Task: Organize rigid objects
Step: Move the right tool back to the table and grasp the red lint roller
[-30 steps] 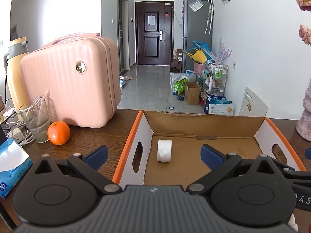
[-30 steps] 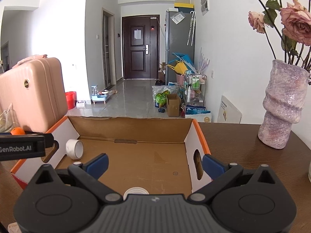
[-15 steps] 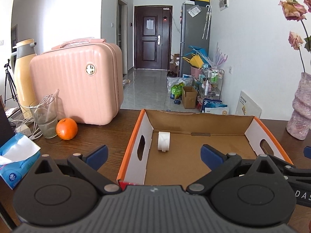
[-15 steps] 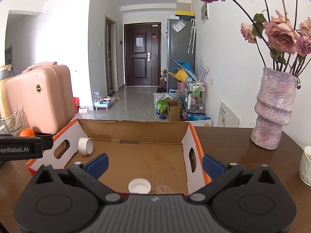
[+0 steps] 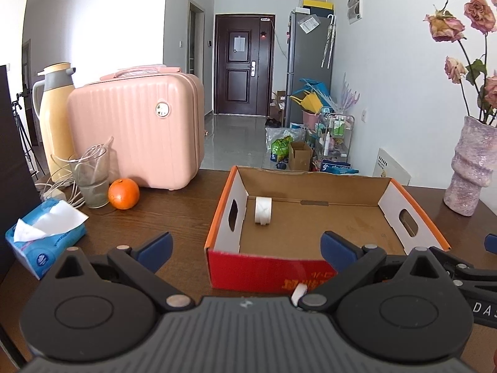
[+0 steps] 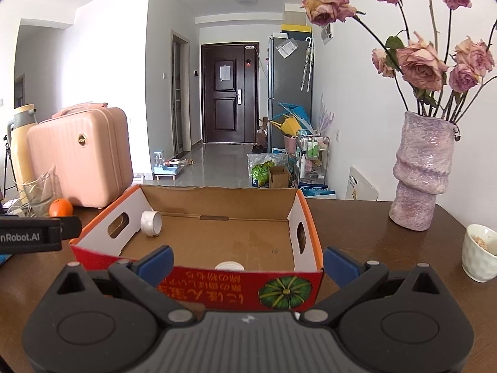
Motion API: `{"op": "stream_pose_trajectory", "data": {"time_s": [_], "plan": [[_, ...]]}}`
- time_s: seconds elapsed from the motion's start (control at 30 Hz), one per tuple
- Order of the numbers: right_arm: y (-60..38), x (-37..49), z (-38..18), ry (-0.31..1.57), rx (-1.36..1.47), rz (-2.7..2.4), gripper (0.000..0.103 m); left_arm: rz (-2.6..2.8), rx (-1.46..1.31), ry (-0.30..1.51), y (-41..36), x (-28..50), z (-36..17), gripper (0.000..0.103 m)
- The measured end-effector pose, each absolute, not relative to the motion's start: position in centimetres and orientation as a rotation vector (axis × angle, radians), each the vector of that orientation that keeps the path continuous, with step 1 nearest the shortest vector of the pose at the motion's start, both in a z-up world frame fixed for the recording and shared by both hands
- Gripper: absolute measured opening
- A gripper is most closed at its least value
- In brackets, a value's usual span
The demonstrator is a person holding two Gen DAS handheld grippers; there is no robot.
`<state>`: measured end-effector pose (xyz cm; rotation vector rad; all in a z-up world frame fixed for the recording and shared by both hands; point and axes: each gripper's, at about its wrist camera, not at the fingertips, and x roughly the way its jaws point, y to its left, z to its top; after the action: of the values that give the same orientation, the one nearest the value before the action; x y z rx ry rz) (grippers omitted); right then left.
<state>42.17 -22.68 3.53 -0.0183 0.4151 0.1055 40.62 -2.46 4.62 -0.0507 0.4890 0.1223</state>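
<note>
Both claws have drawn back from the open cardboard box with orange rims and a red printed front: a second ago each camera looked straight down into it, and now its red front wall shows in full in the lower middle of both frames. I judge that a drop into the box has just ended and that the hands are free for another item.

The left claw stands wide open with nothing between its blue-tipped fingers; the right claw is equally wide and empty.

Inside the box I count two things. One white roll of tape stands on its edge just beside the left wall, near the far corner. One white round lid lies flat against the near wall, half hidden by it in the right wrist view.

On the dark wooden worktop at the left of the left frame there is one orange, one clear glass tumbler, one blue tissue pack, one pink hard-shell case and one cream thermos jug. At the right of the right frame stand one mauve textured vase of dried roses and one small white cup
</note>
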Motion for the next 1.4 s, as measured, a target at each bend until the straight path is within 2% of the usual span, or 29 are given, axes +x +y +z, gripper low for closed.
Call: {"op": "stream_pose_trajectory", "data": {"time_s": [0.73,1.4], "plan": [[-23.0,31.4,2.7,0.398,-0.052,0.119,0.103,0.082,-0.042,0.492,-1.6,30.3,3.7,0.103],[-22.8,28.0,-2.7,0.564,-0.113,0.129,0.103,0.036,-0.023,0.563,-1.3,27.5,-0.3,0.103]]}}
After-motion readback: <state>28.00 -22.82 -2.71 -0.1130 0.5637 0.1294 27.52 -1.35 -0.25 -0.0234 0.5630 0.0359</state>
